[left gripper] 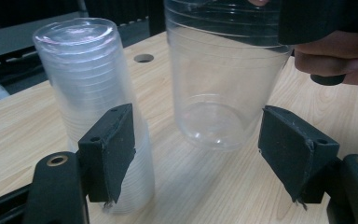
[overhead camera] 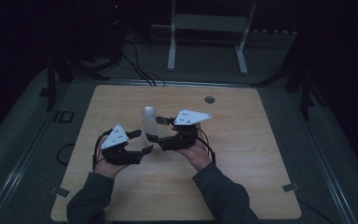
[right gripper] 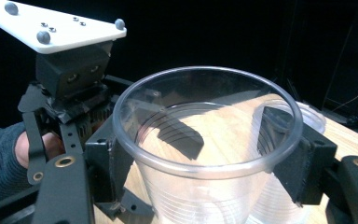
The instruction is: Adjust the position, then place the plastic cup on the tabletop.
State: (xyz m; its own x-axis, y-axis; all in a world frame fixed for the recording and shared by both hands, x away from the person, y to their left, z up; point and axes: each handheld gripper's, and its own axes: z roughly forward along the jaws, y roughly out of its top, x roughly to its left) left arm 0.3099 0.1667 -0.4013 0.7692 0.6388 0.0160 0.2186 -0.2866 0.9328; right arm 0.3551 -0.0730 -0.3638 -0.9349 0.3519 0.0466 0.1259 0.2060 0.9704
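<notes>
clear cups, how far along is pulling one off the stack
Done: one clear cup is off the upside-down stack and upright. In hand: the right gripper clamps its rim, while the left gripper stands open beside the stack. Left: setting it on the table.

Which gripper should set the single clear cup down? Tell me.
Probably right: the right gripper already clamps the single cup at its rim, while the left gripper stands open, gripping neither it nor the inverted cup stack.

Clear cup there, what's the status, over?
Right tool shut on single clear cup, upright, held off the table. Left tool open, grips nothing. Stack of upside-down cups stands beside it. Nothing in the way.
</notes>
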